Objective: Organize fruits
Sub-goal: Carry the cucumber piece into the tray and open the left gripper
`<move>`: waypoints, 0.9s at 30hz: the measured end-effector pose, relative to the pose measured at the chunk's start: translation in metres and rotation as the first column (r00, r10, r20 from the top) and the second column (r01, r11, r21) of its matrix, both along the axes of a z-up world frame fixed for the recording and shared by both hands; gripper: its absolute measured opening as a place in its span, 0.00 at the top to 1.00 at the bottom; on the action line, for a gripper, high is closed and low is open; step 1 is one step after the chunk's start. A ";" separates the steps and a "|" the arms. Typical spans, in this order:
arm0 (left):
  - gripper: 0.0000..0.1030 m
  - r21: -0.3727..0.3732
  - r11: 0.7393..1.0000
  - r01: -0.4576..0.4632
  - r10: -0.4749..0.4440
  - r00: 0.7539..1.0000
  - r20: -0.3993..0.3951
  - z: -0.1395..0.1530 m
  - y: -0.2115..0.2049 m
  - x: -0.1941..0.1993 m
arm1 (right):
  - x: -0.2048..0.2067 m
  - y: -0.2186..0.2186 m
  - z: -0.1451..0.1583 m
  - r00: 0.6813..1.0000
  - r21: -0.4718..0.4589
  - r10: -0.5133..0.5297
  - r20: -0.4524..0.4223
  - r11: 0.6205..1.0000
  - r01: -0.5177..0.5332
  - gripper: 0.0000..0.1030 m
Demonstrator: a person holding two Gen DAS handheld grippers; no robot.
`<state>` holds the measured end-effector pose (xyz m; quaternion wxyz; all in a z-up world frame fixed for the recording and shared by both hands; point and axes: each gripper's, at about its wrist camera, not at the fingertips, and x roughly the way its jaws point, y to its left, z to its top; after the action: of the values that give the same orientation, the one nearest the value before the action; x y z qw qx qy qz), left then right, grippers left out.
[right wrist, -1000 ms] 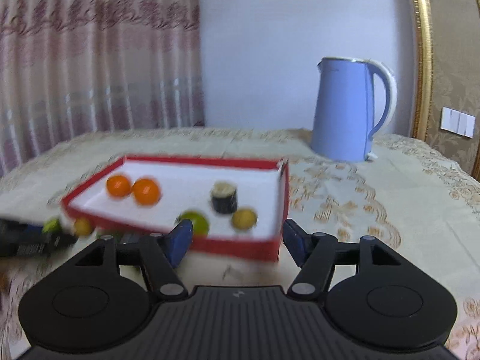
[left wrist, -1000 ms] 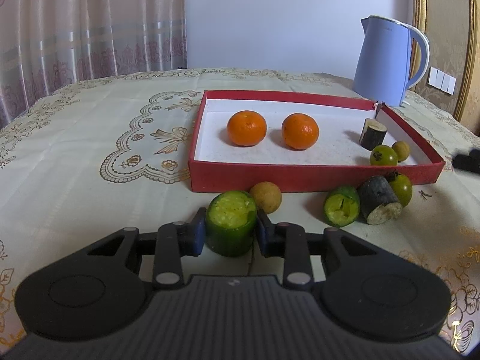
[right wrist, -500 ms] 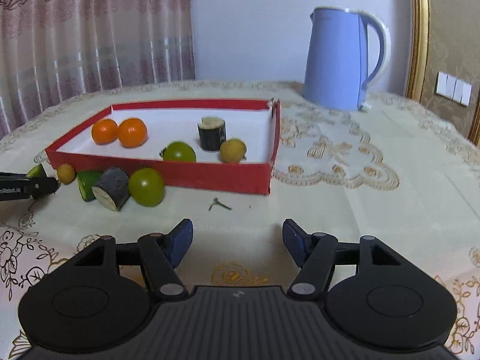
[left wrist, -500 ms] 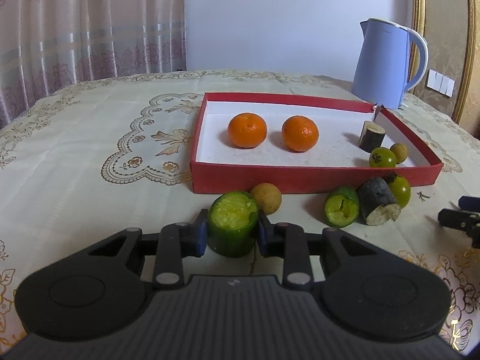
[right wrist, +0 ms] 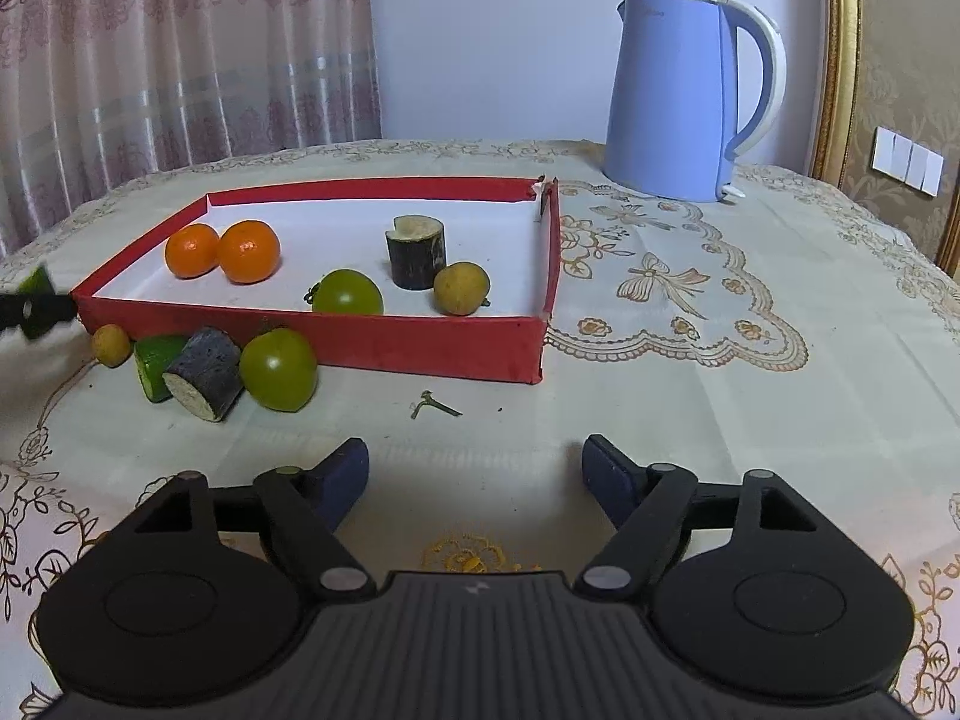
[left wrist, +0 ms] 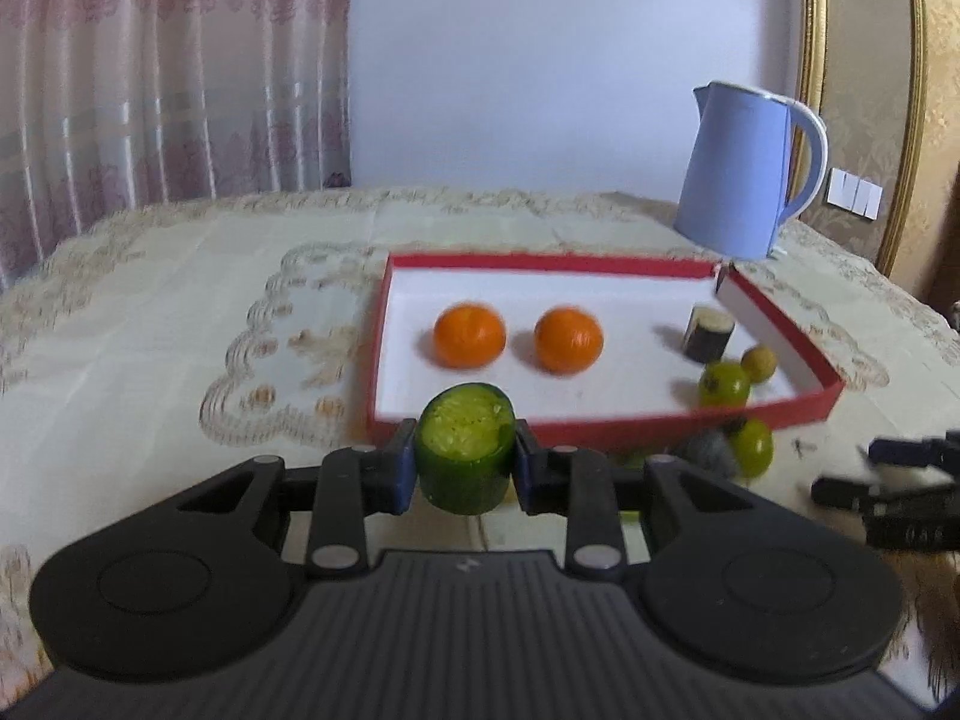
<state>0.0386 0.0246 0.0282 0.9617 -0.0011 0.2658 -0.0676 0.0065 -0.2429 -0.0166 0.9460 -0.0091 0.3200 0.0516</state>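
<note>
1. The green cucumber chunk point(left wrist: 466, 455) sits upright between the blue pads point(left wrist: 401, 474) of the left gripper point(left wrist: 463, 468), cut face up, pale yellow-green and rough. The jaws are clamped against its two sides. It is held in front of the near wall of the red tray point(left wrist: 780, 409), close to the near-left corner; whether it is clear of the tablecloth cannot be told from the left wrist view.
2. Inside the tray, two oranges point(right wrist: 193, 249) point(right wrist: 249, 251) lie touching each other near the left end.
3. Toward the tray's right end stands a dark cane stub point(right wrist: 416, 259), cut face up, with a green tomato point(right wrist: 347, 294) in front of it on the left and a small tan longan point(right wrist: 461, 288) just beside it on the right.
4. Outside the tray, against its near wall, lies a cluster: a second longan point(right wrist: 111, 345), a second cucumber chunk point(right wrist: 155, 365) on its side, a second cane stub point(right wrist: 206, 373) on its side with its pale cut end facing forward, and a second green tomato point(right wrist: 278, 369) touching that stub.
5. A small green stem scrap point(right wrist: 433, 405) lies on the cloth to the right of the cluster.
6. The right gripper point(right wrist: 475, 477) hovers low over the embroidered tablecloth point(right wrist: 690, 360), near side of the tray, jaws spread wide with nothing between them.
7. A blue kettle point(right wrist: 678, 96) stands behind the tray's far-right corner, apart from it.
8. Pink patterned curtains point(right wrist: 180, 60) hang behind the table on the left.
</note>
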 end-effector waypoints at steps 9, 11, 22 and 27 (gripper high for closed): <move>0.73 0.016 1.000 -0.001 0.001 1.000 -0.021 0.000 -0.014 0.044 | 0.000 -0.001 0.000 1.000 -0.001 0.000 0.000 1.000 0.000 0.23; 0.73 0.016 1.000 0.000 0.001 0.999 -0.038 -0.004 -0.015 0.052 | 0.000 -0.001 0.000 1.000 -0.001 0.000 -0.001 1.000 0.000 0.23; 0.73 0.072 0.997 -0.009 0.017 0.994 -0.107 -0.024 -0.031 0.088 | 0.000 0.000 0.000 1.000 -0.001 0.000 -0.001 1.000 0.000 0.23; 0.71 0.077 0.997 -0.016 0.025 0.992 -0.122 -0.031 -0.032 0.093 | 0.000 0.000 0.000 1.000 -0.001 0.000 -0.001 1.000 0.000 0.23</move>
<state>0.1311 -0.0071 -0.0025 0.9435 0.0287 0.3268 -0.0474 0.0067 -0.2433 -0.0166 0.9459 -0.0096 0.3203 0.0512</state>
